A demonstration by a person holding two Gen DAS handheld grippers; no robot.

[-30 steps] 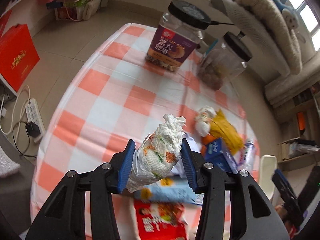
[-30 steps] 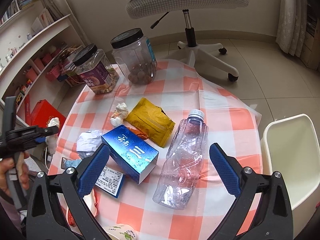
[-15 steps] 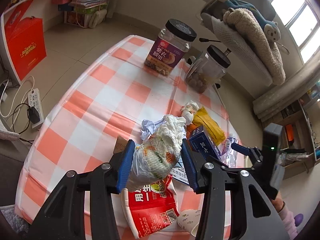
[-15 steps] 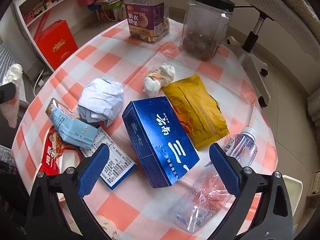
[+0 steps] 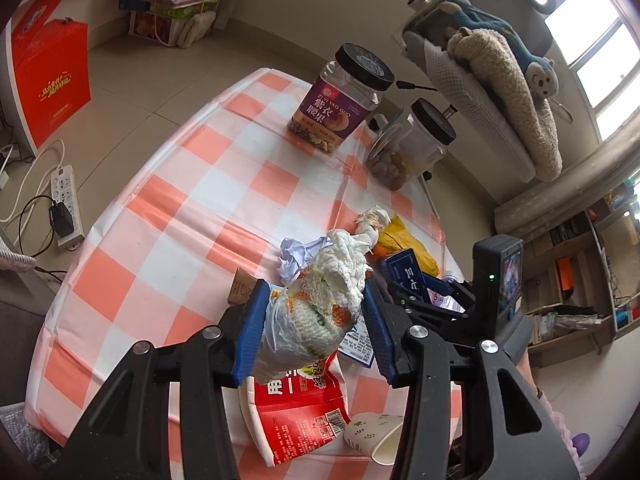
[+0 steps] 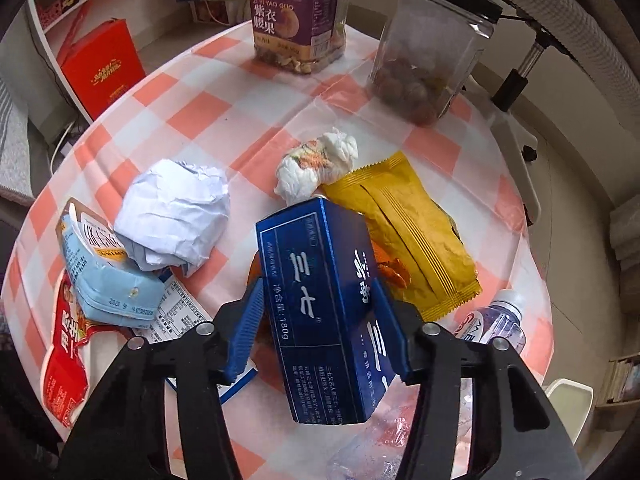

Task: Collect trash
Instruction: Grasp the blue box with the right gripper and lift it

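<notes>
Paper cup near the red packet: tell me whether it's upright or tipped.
Tipped. The paper cup lies on its side by the red packet, open mouth facing sideways.

Left tool (image 5: 315,326): matt black plastic arms, ribbed blue pads, bright metal screw heads. Clamped between its pads, a wad of crumpled tissue (image 5: 316,312): soft, rough paper, partly wrapped in thin clear film, stained orange and green.

Right tool (image 6: 318,326): same make. Between its pads, a blue carton (image 6: 324,312) of smooth, glossy card with silver print.

Tabletop (image 5: 224,184) ahead of both tools is covered in a glossy, creased plastic cloth, checked orange and white.

Beyond the right tool: crumpled matt white paper (image 6: 176,212), a crinkled yellow foil packet (image 6: 408,232), clear thin plastic bottle (image 6: 492,324), clear plastic jars (image 6: 432,48) with black lids.
</notes>
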